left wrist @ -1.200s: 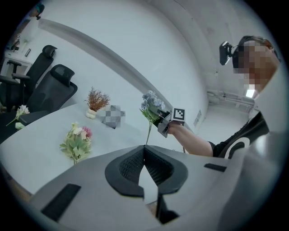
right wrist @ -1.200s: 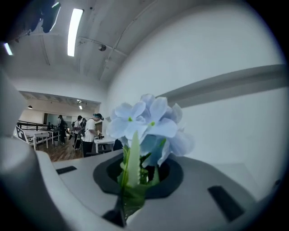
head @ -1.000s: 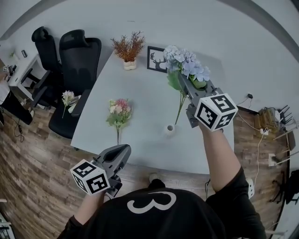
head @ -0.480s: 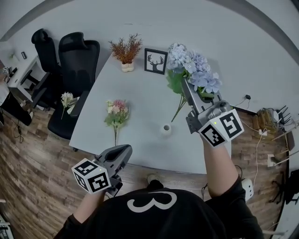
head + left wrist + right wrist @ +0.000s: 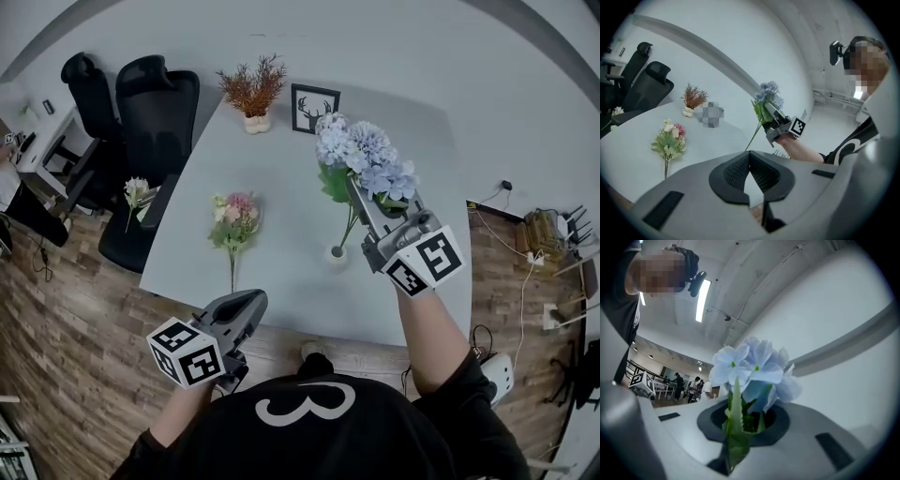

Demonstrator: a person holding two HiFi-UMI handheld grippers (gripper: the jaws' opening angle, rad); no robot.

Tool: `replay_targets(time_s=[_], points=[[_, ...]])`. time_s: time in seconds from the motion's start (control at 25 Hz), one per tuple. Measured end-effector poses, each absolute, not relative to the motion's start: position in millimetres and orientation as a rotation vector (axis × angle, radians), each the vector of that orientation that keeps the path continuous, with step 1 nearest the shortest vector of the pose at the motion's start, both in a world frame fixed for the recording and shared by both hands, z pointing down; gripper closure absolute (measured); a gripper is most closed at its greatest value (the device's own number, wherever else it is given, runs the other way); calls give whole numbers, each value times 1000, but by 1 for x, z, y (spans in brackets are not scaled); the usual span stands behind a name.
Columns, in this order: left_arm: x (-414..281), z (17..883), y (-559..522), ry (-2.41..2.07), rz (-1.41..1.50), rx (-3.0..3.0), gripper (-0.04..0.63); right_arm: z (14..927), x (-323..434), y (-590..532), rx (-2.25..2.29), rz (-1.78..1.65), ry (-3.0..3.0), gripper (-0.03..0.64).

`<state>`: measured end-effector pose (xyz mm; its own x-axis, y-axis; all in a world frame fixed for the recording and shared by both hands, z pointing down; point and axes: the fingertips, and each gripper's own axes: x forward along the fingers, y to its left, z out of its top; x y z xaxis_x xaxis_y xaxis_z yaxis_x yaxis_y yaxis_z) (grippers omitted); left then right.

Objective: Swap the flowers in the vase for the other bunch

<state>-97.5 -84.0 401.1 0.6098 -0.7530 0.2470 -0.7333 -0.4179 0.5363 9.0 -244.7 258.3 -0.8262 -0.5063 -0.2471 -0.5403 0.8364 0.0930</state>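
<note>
pale blue flowers, a pink, cream and green bunch, and a vase, apparently white.

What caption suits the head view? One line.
Right claw holds blue bunch, stem end at white vase; pink bunch lies on table.

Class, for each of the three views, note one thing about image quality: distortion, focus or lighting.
Head view: strong fisheye, the table edges bow outward. Left gripper view: corners go black, the wall's grey band bends into an arc. Right gripper view: the blue flowers are sharp, the leaf nearest the lens blurs, a ceiling strip light glares.
</note>
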Motion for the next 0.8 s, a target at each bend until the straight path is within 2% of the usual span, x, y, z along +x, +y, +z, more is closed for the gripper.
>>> replay_targets(time_s=[0.8], points=[[-112,427,-106,-1232,-55,2106,584,372,0,-267,-872,56,2906,560]])
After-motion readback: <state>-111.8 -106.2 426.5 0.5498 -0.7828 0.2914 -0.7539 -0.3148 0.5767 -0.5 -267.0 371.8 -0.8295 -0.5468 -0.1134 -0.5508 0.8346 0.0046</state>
